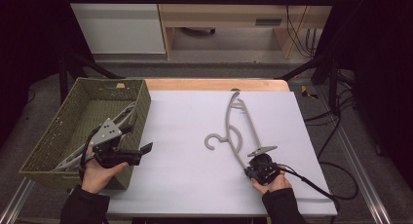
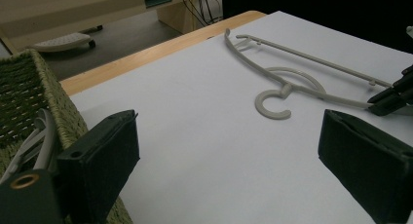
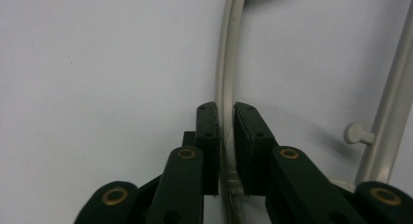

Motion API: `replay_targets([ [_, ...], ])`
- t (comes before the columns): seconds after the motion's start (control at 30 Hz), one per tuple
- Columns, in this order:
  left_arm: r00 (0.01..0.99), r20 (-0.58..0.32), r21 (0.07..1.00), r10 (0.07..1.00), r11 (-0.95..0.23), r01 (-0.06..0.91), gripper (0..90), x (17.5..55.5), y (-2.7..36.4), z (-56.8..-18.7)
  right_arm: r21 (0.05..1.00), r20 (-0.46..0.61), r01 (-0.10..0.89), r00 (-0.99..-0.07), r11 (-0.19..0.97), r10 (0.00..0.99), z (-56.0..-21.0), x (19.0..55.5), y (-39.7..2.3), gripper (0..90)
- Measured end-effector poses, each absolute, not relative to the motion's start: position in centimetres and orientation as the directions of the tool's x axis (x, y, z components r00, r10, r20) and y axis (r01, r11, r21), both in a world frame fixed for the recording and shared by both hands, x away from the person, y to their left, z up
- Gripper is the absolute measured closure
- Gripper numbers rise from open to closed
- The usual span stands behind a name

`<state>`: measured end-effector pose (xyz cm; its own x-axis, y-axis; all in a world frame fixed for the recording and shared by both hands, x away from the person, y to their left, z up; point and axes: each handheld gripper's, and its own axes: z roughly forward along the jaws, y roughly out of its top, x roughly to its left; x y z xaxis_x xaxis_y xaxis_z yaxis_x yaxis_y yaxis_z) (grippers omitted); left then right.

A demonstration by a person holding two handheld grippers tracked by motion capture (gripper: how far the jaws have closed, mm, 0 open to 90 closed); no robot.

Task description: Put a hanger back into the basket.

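Basket: a green woven basket (image 1: pixel 58 136) sits at the left edge of the table, partly over the white sheet's left border; in the left gripper view its wall (image 2: pixel 29 92) rises at the left.
Basket contents: pale grey hangers (image 1: pixel 122 114) lie slanting inside it, their arms crossing from the near left corner toward the far right wall; how many there are cannot be told.
Left gripper: the left gripper (image 1: pixel 139 153) is held level just above the basket's near right corner, pointing across the table to the right; its jaws are spread wide with nothing between them, as the left gripper view (image 2: pixel 229 165) shows.
Hanger on the table: a grey plastic hanger (image 1: pixel 238 131) lies flat on the white sheet right of centre, its hook curling to the left and its long arm running away from the person.
Right gripper: the right gripper (image 1: pixel 255 160) is at the hanger's near end; in the right gripper view (image 3: pixel 226 146) the two pads are pinching the hanger's thin arm (image 3: pixel 225 78).
Surface: a white sheet (image 1: pixel 185 136) covers a wooden table (image 1: pixel 209 84), whose edge shows along the far side.
Room: grey floor, pale cabinets (image 1: pixel 117 24) and a wooden desk behind; dark cables (image 1: pixel 341 180) trail at the right.
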<state>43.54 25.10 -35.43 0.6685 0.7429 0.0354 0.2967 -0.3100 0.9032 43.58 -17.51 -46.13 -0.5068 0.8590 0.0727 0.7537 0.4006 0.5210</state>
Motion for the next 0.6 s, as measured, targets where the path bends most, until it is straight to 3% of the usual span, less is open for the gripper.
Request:
replay_targets([
  [0.23, 0.679, 0.043, 0.900, 0.733, -0.323, 0.291, 7.4, 43.4, 24.8, -35.5, 0.519, 0.065, 0.734, -0.544, 0.438, 0.836, -46.0, 44.1, -17.9, 82.8],
  [0.6, 0.697, 0.066, 0.894, 0.714, -0.352, 0.275, 7.1, 43.4, 24.9, -35.3, 0.601, 0.191, 0.668, -0.653, 0.439, 0.733, -44.1, 44.4, -18.4, 83.1],
])
